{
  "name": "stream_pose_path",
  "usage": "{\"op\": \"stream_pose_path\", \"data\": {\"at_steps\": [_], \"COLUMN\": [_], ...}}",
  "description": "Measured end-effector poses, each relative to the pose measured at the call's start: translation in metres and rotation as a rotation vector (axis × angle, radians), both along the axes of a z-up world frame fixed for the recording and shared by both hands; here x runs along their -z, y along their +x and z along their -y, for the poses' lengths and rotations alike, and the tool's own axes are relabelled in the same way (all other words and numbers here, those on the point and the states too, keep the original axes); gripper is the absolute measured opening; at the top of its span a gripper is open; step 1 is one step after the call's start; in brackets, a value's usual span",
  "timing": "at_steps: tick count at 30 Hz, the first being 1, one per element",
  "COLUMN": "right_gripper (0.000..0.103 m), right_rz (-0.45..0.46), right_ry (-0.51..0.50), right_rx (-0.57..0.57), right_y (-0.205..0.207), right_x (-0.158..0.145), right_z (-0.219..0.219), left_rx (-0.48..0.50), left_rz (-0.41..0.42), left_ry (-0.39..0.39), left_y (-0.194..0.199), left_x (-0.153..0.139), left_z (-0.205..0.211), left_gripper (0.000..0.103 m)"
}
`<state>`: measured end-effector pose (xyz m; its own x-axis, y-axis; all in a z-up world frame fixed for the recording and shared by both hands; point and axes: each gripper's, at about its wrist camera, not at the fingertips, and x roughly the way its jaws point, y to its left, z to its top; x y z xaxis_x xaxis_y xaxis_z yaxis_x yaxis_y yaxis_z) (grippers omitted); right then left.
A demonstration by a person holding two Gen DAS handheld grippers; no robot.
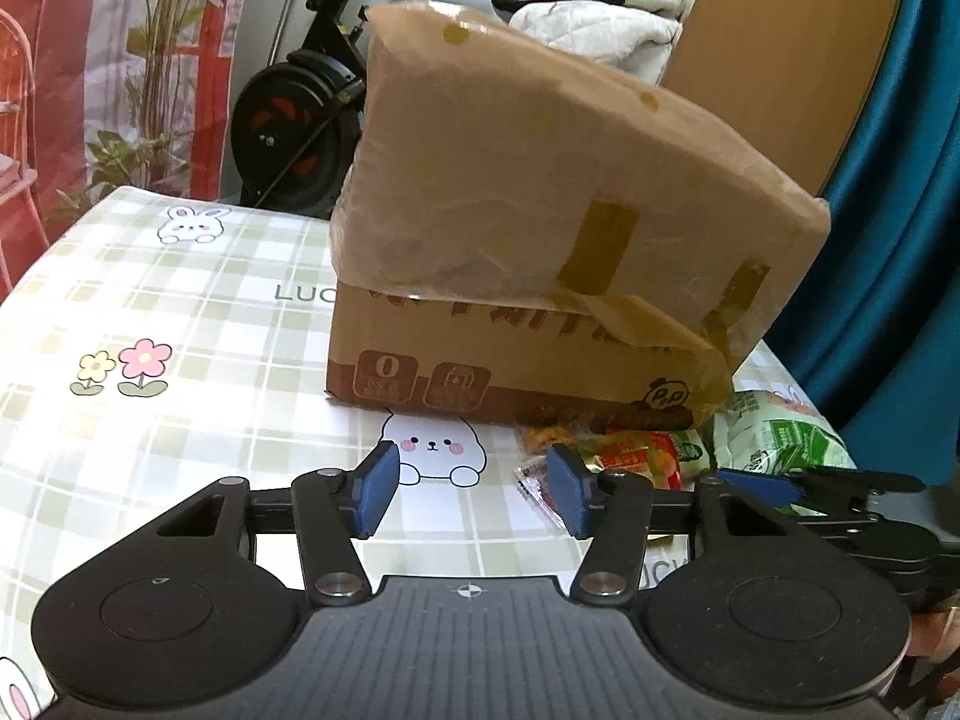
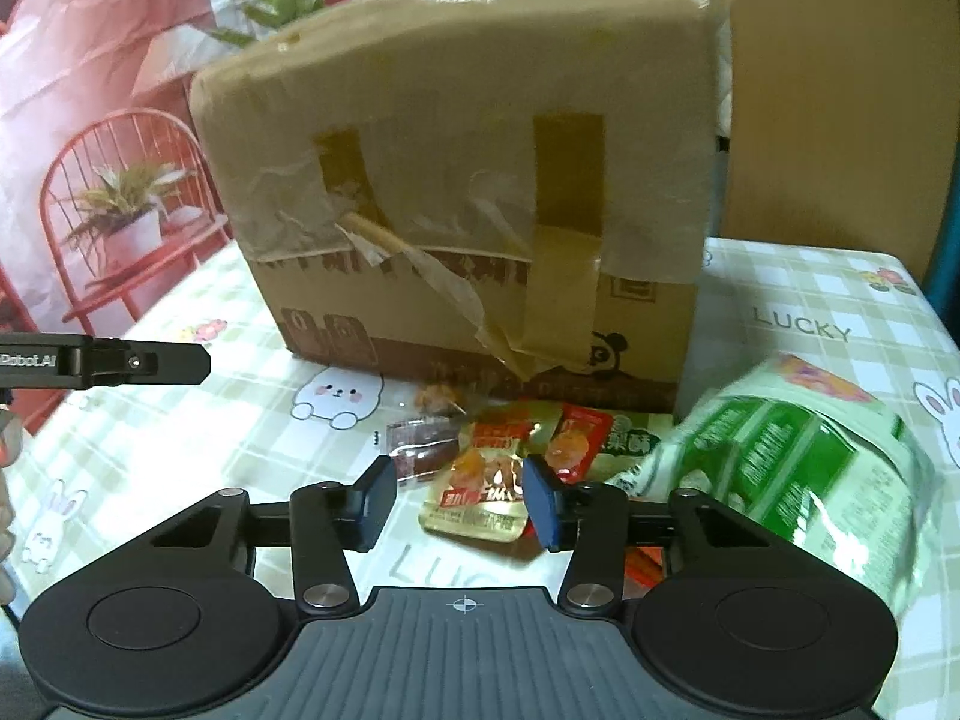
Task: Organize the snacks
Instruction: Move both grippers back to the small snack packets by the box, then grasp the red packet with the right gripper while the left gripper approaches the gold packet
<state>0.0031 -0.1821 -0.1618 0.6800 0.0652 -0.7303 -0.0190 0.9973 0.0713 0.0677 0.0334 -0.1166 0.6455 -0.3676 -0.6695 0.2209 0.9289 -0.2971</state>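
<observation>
Right wrist view: the right hand-held gripper (image 2: pixel 459 501), at lower centre, stands with its jaws apart over a gold-edged snack packet (image 2: pixel 480 495) that lies flat on the desk (image 2: pixel 810 300); the pads do not press on it. More small packets (image 2: pixel 576 438) lie just behind it, at the foot of a taped cardboard box (image 2: pixel 468 180) filling the centre. A large green snack bag (image 2: pixel 798 468) lies at the right. The left hand-held gripper (image 1: pixel 474 489) enters at the left edge. Left wrist view: the left hand-held gripper, lower centre, is open and empty above the checked cloth; the same snacks lie at the lower right, beside the box.
</observation>
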Motion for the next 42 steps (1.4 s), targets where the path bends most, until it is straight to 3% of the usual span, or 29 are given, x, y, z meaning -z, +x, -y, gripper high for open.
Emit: {"op": "stream_pose_path", "data": {"at_steps": [5, 10, 17, 21, 30, 37, 42], "right_gripper": [0.046, 0.057, 0.058, 0.059, 0.031, 0.031, 0.03], "right_rz": [-0.039, -0.044, -0.049, -0.047, -0.033, -0.046, -0.052], "right_ry": [-0.069, -0.123, -0.183, -0.231, -0.233, -0.157, -0.084], "right_rx": [0.014, 0.067, 0.087, 0.04, -0.062, -0.114, -0.213], "right_y": [0.026, 0.04, 0.052, 0.052, 0.026, 0.003, -0.009], "right_x": [0.02, 0.035, 0.046, 0.051, 0.048, 0.039, 0.038], "right_z": [-0.013, -0.018, -0.021, -0.032, -0.038, -0.037, -0.045], "left_rx": [-0.006, -0.023, -0.049, -0.052, -0.044, -0.001, 0.025], "left_rz": [-0.018, -0.036, -0.061, -0.066, -0.09, -0.118, -0.129], "left_ry": [-0.003, -0.007, -0.028, -0.036, -0.04, -0.048, -0.044], "left_y": [0.005, 0.006, 0.007, 0.005, 0.003, 0.004, 0.002], "left_x": [0.008, 0.015, 0.023, 0.024, 0.031, 0.036, 0.037], "left_z": [0.001, -0.005, -0.013, -0.017, -0.018, -0.007, 0.0], "left_gripper": [0.057, 0.057, 0.055, 0.055, 0.054, 0.054, 0.054]}}
